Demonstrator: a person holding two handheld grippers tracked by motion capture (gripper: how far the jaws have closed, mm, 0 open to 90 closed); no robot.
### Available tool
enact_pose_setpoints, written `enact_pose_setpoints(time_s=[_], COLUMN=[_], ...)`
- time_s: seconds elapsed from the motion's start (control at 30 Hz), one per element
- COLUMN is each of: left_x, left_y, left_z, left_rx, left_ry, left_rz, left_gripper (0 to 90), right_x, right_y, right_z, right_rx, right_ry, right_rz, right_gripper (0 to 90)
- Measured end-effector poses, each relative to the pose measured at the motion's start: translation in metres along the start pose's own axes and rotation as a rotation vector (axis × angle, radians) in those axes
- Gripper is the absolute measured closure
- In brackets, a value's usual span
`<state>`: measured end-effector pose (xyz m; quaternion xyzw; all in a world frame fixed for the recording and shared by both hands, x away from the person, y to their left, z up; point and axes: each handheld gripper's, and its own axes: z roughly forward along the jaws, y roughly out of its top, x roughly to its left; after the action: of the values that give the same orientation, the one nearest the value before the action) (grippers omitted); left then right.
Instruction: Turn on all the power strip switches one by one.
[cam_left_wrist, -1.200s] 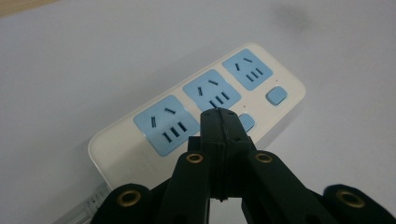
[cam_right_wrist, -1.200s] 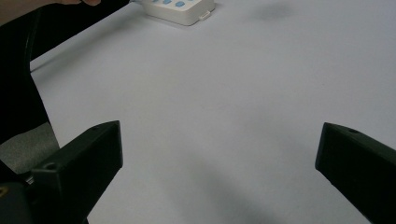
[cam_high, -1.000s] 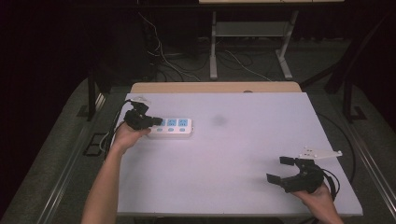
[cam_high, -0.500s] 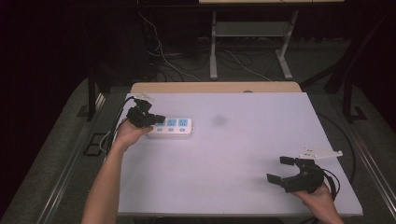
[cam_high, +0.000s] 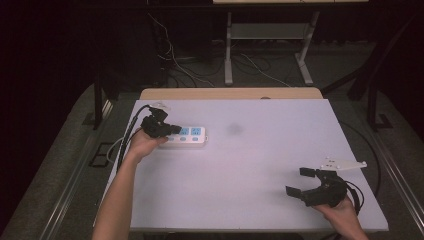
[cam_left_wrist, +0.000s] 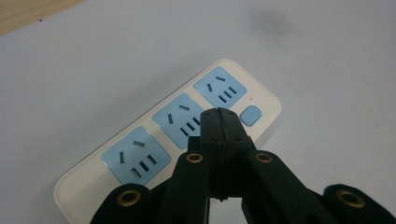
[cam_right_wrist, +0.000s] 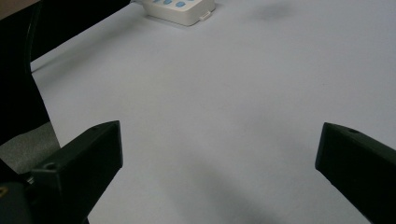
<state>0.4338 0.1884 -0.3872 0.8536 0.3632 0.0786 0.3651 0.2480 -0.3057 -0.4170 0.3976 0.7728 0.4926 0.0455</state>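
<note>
Left gripper fingers clenched empty over power strip, right gripper fingers released, well apart on table.

A white power strip with three blue socket faces and a small blue button at one end is lying flat on the white surface, toward its far left part.
</note>
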Motion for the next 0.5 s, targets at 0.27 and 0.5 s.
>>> enact_pose_setpoints(time_s=[0.27, 0.5], left_x=[-0.002, -0.003], left_y=[-0.001, -0.003], left_z=[0.010, 0.016], left_rx=[0.022, 0.038], left_ry=[-0.009, -0.009], left_rz=[0.005, 0.010], left_gripper=[89.1, 89.1], right_x=[0.000, 0.000], right_y=[0.000, 0.000], right_z=[0.000, 0.000], right_rx=[0.001, 0.002], right_ry=[0.001, 0.002], right_rz=[0.000, -0.002], right_gripper=[0.5, 0.5])
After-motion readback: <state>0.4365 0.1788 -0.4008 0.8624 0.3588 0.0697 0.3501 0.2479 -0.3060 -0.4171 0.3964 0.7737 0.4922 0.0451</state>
